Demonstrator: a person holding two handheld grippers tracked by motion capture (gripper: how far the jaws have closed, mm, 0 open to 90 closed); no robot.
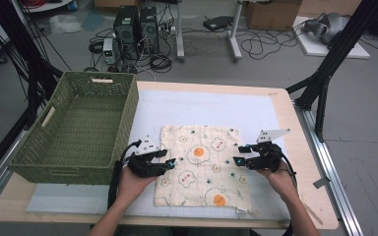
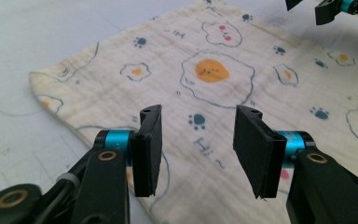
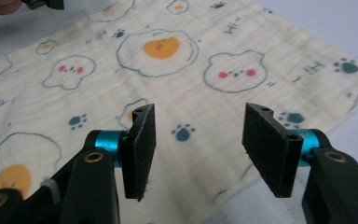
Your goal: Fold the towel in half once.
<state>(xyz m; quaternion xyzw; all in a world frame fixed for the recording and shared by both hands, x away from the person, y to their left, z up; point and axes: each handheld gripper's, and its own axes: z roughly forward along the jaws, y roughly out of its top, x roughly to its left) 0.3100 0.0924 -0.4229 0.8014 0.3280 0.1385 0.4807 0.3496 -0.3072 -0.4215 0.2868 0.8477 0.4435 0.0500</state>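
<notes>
The printed cloth lies flat on the surface, near its front edge. Left tongs hang over the cloth's left edge, right tongs over its right edge, both spread apart and holding nothing. The green basket sits just left.

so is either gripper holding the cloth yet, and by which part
Nothing is held. The left gripper and the right gripper both stand open above the printed cloth, one at each side edge, with an empty gap between their fingers.
</notes>
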